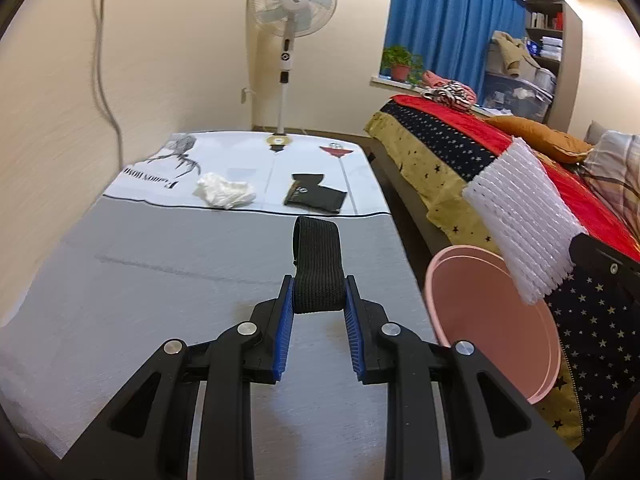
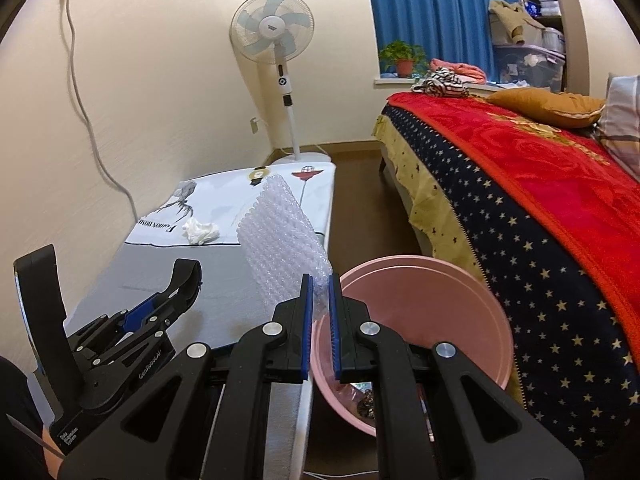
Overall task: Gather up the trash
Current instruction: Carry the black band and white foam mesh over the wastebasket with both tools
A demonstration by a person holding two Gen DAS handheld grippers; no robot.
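My left gripper (image 1: 319,296) is shut on a black elastic band (image 1: 317,268) and holds it above the grey table (image 1: 160,280). My right gripper (image 2: 319,292) is shut on a sheet of bubble wrap (image 2: 280,240), held up over the near rim of the pink bin (image 2: 432,320); the wrap also shows in the left wrist view (image 1: 524,224) above the bin (image 1: 492,320). A crumpled white tissue (image 1: 224,192) and a black pouch (image 1: 316,196) lie on the table's far end. The tissue also shows in the right wrist view (image 2: 200,232). The left gripper (image 2: 152,312) shows at the left there.
The bin stands on the floor between the table and a bed (image 2: 540,208) with a red and starred blanket. Some trash lies at the bin's bottom (image 2: 364,404). A standing fan (image 1: 292,4) stands behind the table. A cable (image 2: 88,128) hangs down the wall.
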